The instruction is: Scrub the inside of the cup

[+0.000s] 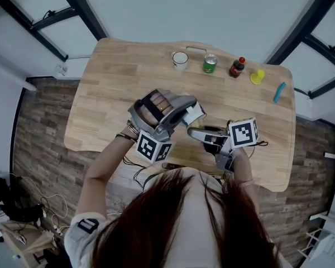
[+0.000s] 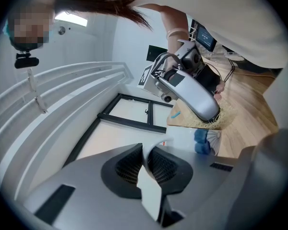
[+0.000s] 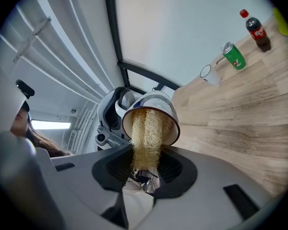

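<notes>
1. I am holding the left gripper (image 2: 146, 166) with its jaws pressed together on a thin white strip of the cup (image 3: 158, 102), which I judge to be its handle. This hold is steadying the cup against the push of the scrubber.
2. I am carrying the cup off the table (image 1: 111, 94), above its near edge. It is tipped on its side with the mouth facing the right gripper (image 3: 145, 170), and that tilt is giving the tool a straight path in.
3. I am clamping the right gripper on the near end of a loofah scrubber (image 3: 146, 133). The free end is reaching in through the cup's mouth and filling much of the opening.
4. Judgement: the scrubbing step is in hand. I cannot tell how clean the inside is.
5. Risk, as I judge it: such a narrow hold may be allowing the cup to twist under hard pressure.
6. A second cup (image 1: 180, 60), a green can (image 1: 210, 63) and a cola bottle (image 1: 237, 67) are standing along the far edge, well apart from the work.
</notes>
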Demonstrator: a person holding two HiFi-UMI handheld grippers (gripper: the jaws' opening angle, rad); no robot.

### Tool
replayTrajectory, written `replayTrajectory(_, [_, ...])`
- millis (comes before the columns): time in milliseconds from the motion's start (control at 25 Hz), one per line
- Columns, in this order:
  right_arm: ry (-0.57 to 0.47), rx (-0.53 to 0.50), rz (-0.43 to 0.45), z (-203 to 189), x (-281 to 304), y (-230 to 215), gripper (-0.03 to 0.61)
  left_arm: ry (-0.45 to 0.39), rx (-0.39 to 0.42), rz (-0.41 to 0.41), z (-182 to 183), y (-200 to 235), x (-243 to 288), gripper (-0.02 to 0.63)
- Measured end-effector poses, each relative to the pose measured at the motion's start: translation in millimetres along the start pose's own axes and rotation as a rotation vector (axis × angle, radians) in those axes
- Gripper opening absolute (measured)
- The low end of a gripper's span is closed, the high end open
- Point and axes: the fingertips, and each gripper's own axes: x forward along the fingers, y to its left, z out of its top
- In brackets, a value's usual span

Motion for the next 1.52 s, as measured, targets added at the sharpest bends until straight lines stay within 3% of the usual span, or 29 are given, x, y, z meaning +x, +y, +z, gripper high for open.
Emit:
replayTrajectory(280, [-0.04,0.017,0.073,7.4,1.1,5.4,0.13,-0.001,-0.006,0.024,-2.1,5.1,-2.1,0.032])
replayTrajectory(600, [-0.134,0.161,0.276,13.9,-4.5,17.6,0.13,-0.032,-0.041,0.073,0.4,15.3,-5.2,0.032])
replayTrajectory(1520, [-0.345,0.432,0.699,32.0,-20.8,40.7,0.13,-0.053,-0.076,0.161,5.7,34.9,-7.1,0.032])
